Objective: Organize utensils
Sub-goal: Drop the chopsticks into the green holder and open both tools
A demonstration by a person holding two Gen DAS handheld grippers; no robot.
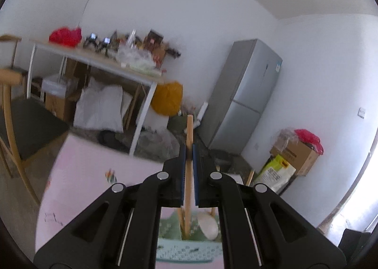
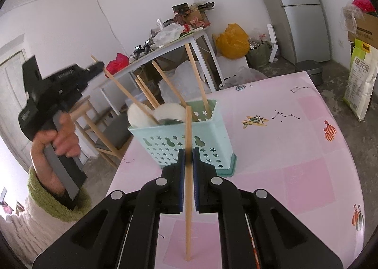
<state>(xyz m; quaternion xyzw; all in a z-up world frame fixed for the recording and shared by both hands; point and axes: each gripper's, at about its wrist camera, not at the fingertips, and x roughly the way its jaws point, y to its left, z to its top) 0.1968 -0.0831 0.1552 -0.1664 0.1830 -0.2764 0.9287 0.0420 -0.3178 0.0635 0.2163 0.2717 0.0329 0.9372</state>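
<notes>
A mint green utensil holder point(image 2: 189, 141) with star cut-outs stands on the pink table point(image 2: 295, 151). It holds several wooden chopsticks point(image 2: 197, 80) and white spoons point(image 2: 141, 113). My right gripper point(image 2: 188, 158) is shut on a wooden chopstick point(image 2: 188, 210), held upright in front of the holder. My left gripper point(image 1: 188, 151) is shut on another wooden chopstick point(image 1: 187, 186) whose lower end reaches down into the holder point(image 1: 186, 252). The left gripper also shows at the left of the right wrist view point(image 2: 96, 66), above the holder.
A wooden chair point(image 1: 14, 127) stands at the table's far left. Behind are a cluttered white table point(image 1: 94, 56), an orange bag point(image 1: 167, 96), a grey fridge point(image 1: 245, 96) and cardboard boxes point(image 1: 297, 153). A rice bag point(image 2: 361, 80) stands on the floor at the right.
</notes>
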